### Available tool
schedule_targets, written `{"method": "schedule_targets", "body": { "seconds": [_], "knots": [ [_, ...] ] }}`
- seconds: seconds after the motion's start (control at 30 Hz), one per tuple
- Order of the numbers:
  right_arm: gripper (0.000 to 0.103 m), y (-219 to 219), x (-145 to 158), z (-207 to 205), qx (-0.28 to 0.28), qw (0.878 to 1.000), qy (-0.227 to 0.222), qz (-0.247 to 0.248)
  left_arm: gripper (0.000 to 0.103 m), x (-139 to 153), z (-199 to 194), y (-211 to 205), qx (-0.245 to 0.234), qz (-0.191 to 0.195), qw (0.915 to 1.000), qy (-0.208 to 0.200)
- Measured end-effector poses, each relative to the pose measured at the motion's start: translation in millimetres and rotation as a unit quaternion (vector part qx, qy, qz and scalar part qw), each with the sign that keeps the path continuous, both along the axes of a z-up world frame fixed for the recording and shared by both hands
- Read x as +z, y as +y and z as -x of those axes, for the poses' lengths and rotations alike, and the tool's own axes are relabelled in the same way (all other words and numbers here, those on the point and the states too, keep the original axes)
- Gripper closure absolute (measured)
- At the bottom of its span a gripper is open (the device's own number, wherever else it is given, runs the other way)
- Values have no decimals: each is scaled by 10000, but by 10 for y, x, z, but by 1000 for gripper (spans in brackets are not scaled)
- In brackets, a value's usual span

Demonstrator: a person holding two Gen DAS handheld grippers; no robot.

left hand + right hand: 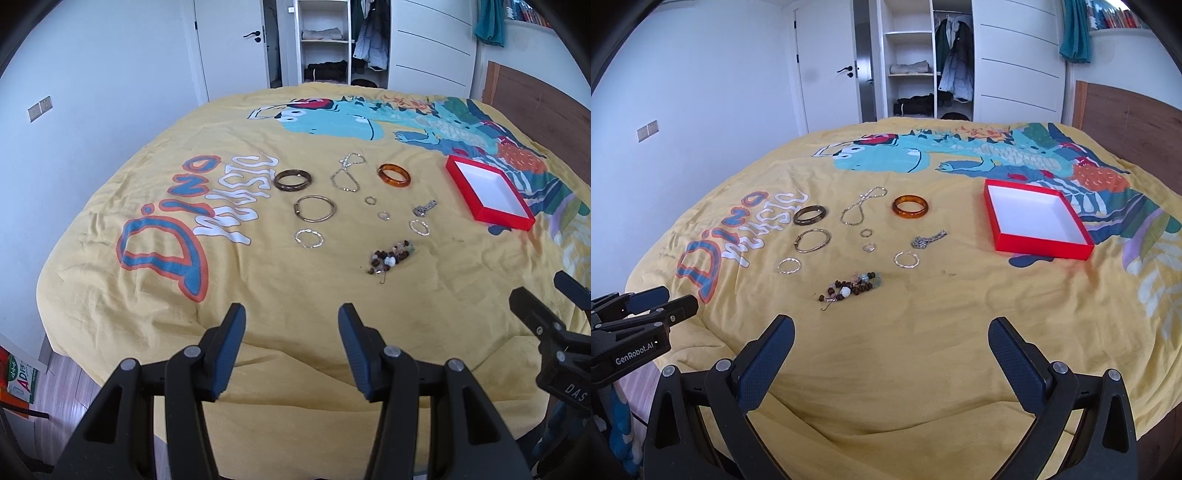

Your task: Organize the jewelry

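Jewelry lies spread on a yellow bedspread (295, 295). There is a dark bangle (292, 180), an amber bangle (393, 174), a silver chain (347, 171), a thin gold hoop (315, 208), small rings (370, 200), a beaded bracelet (391, 257) and a short chain piece (424, 207). An empty red box (487, 190) with a white inside sits to their right. My left gripper (291, 317) hovers open near the bed's front edge, nothing between its fingers. My right gripper (892, 328) is open too and empty, short of the beaded bracelet (855, 286) and the red box (1034, 221).
A wardrobe (912, 62) with open shelves and hanging coats stands behind the bed, next to a white door (827, 66). A wooden headboard (1126, 114) borders the bed on the right. The floor (62, 380) shows at the lower left.
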State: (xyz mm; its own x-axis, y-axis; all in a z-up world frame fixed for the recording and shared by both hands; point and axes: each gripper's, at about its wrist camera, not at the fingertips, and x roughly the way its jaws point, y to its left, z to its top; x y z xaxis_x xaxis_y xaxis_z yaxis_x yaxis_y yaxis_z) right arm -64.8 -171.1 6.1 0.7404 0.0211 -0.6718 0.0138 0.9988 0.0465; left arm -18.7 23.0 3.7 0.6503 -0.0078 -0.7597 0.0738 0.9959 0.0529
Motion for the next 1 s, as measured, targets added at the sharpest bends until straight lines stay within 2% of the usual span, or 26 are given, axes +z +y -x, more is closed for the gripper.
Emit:
{"method": "schedule_targets", "body": {
  "seconds": [0.37,1.0],
  "knots": [
    [1,69,-191,-120,150,9995,282,-53,53,-107,-99,0,26,-28,9999,115],
    [7,141,-406,-222,257,9973,683,-95,53,-284,-216,10,-11,-63,9997,233]
  ]
}}
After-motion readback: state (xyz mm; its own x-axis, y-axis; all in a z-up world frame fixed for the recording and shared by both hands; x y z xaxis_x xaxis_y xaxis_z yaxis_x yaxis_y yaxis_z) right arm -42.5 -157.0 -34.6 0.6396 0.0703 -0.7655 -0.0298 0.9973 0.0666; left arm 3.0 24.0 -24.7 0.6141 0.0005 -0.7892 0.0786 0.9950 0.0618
